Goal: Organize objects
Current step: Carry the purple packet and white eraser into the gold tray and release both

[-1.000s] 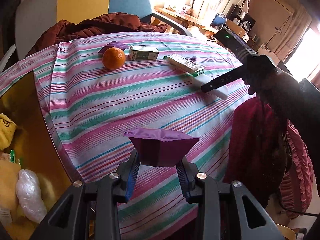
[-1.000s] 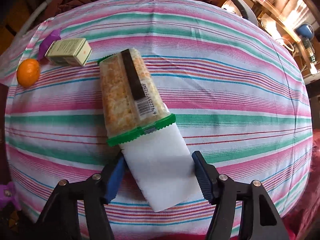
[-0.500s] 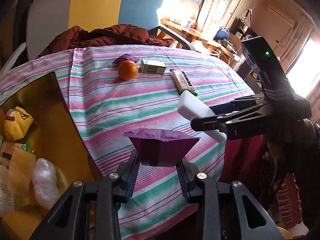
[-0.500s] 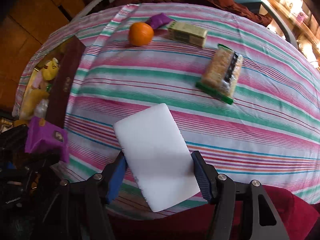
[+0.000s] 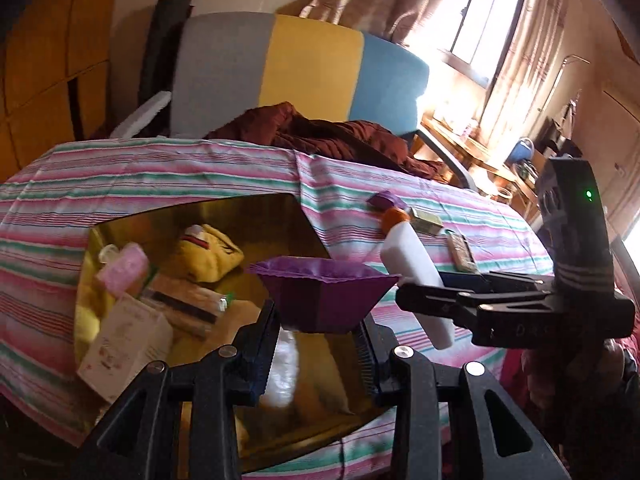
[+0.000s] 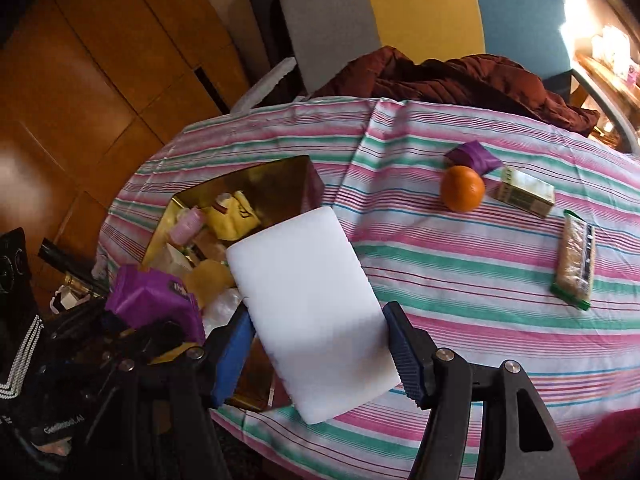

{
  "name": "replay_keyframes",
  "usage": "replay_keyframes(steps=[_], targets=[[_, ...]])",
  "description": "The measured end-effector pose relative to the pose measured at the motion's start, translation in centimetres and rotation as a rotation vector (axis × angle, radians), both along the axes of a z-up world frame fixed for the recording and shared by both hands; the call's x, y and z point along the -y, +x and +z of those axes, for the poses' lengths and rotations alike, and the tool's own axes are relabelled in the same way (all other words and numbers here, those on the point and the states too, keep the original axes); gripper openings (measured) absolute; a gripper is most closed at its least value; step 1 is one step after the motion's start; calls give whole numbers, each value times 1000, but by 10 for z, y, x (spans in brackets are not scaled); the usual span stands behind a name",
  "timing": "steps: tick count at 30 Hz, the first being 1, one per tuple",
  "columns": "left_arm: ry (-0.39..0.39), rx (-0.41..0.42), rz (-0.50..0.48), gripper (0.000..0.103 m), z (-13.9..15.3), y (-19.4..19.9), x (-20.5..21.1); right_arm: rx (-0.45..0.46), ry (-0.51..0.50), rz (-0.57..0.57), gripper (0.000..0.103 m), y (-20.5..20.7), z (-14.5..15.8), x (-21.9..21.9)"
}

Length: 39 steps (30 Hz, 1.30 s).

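**Two items carried to the gold box**

Over the striped table [image 6: 460,268], both claws arrive loaded at the open gold box [image 5: 240,216]. The left claw [image 5: 316,344] is clenched on a purple packet [image 5: 324,292], which hangs above the box's near half. The right claw [image 6: 320,344] grips a flat white block [image 6: 312,304] by its long sides, with the block's far end just over the box's edge in the right wrist view.

The step in hand looks like the drop-off: each item needs to be brought fully over the box and let go. The box is already crowded with a yellow plush toy [image 5: 212,248], a pink bottle [image 5: 124,268], a white carton [image 5: 124,344] and a clear plastic bag [image 5: 284,376], so the wide block will probably need a flat spot or an angled entry. The two claws sit close together, so going one at a time seems safer.

Left on the cloth, well apart from the box, are an orange [image 6: 462,188], a second purple packet [image 6: 474,156], a small green-and-white carton [image 6: 526,192] and a green-edged snack bar [image 6: 576,264].
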<state>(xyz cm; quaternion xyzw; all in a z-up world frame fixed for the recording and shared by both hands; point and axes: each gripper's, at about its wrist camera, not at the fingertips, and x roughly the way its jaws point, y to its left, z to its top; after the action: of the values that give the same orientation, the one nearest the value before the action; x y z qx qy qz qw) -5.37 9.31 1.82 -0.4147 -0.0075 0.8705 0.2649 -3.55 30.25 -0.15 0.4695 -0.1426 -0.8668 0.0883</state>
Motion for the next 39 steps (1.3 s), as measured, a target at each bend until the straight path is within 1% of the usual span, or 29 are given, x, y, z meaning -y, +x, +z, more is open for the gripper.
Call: replay_keyframes(steps=[4, 8, 13, 18, 24, 27, 29, 31, 33, 34, 36, 38, 39], targets=[[-35, -16, 92, 36, -3, -9, 22, -6, -14, 37, 65, -11, -2, 28], [-61, -24, 138, 36, -7, -13, 35, 1, -5, 65, 65, -19, -7, 46], [-83, -20, 157, 37, -13, -17, 38, 11, 2, 72, 66, -26, -12, 56], [-98, -4, 168, 36, -20, -21, 39, 8, -1, 54, 67, -31, -13, 58], [-101, 3, 170, 36, -24, -26, 40, -2, 25, 51, 67, -38, -11, 63], [-89, 9, 185, 37, -24, -28, 44, -5, 32, 52, 67, -42, -12, 66], [-92, 5, 199, 37, -23, -28, 49, -9, 36, 41, 72, -43, -13, 66], [-91, 8, 213, 37, -23, -29, 54, -10, 29, 32, 73, -44, -13, 66], [-90, 11, 229, 37, -24, -29, 61, -10, 28, 20, 80, -45, -15, 66], [-90, 12, 236, 37, -24, -28, 64, -9, 23, 16, 85, -45, -16, 65], [-90, 14, 246, 37, -25, -27, 68, -11, 7, 10, 88, -44, -17, 64], [-92, 17, 257, 37, -26, -25, 71, -17, 1, 8, 94, -42, -16, 65], [-92, 19, 261, 37, -27, -24, 72, -20, -2, 6, 95, -41, -16, 65]])
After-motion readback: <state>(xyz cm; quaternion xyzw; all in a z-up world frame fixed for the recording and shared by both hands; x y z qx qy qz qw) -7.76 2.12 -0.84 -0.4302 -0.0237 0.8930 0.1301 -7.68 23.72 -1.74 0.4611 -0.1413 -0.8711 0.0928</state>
